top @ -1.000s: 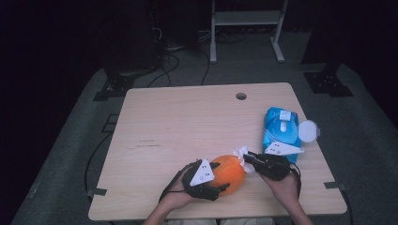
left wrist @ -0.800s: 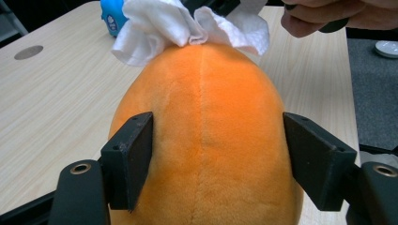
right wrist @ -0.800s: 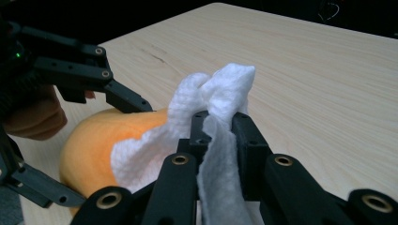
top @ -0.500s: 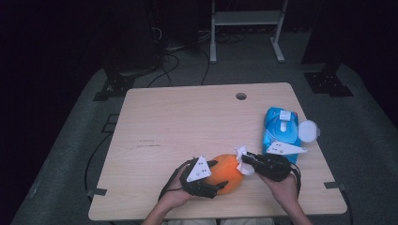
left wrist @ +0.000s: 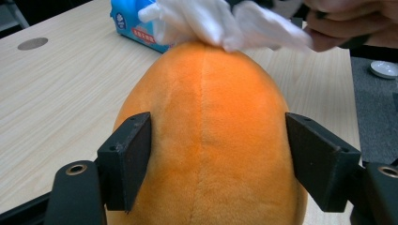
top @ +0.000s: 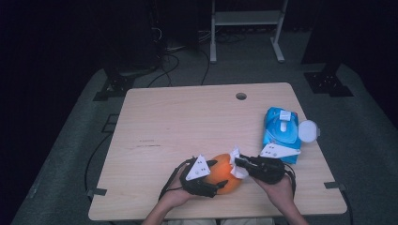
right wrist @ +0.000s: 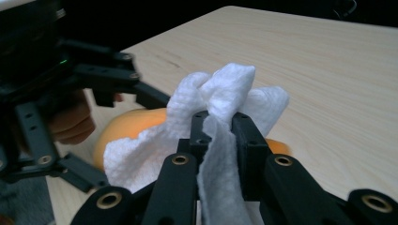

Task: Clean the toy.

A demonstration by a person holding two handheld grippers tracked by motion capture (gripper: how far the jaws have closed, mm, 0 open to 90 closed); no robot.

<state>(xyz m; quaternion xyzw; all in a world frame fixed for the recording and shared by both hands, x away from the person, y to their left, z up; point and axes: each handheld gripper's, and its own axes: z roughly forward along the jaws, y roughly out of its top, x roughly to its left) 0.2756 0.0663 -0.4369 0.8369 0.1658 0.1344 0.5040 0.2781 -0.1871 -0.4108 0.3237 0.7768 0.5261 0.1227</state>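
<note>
An orange plush toy (top: 226, 177) lies at the near edge of the wooden table (top: 187, 122). My left gripper (top: 215, 174) reaches in from the left with one jaw on each side of the toy. In the left gripper view both pads of the left gripper (left wrist: 218, 164) still touch the plush (left wrist: 211, 117), though the jaws have just been opening. My right gripper (top: 237, 164) comes in from the right, shut on a crumpled white wipe (top: 236, 161). That wipe (left wrist: 211, 23) rests against the toy's far end. In the right gripper view the wipe (right wrist: 225, 89) bunches over the right gripper (right wrist: 220, 117).
A blue packet of wipes (top: 280, 131) lies at the table's right side, with a round white lid (top: 308, 130) beside it at the edge. A cable hole (top: 241, 96) sits near the far edge. Dark floor, cables and stand legs surround the table.
The wipe in my right gripper has shifted slightly down and left against the plush. My left gripper has stayed around the toy, jaws a little wider.
</note>
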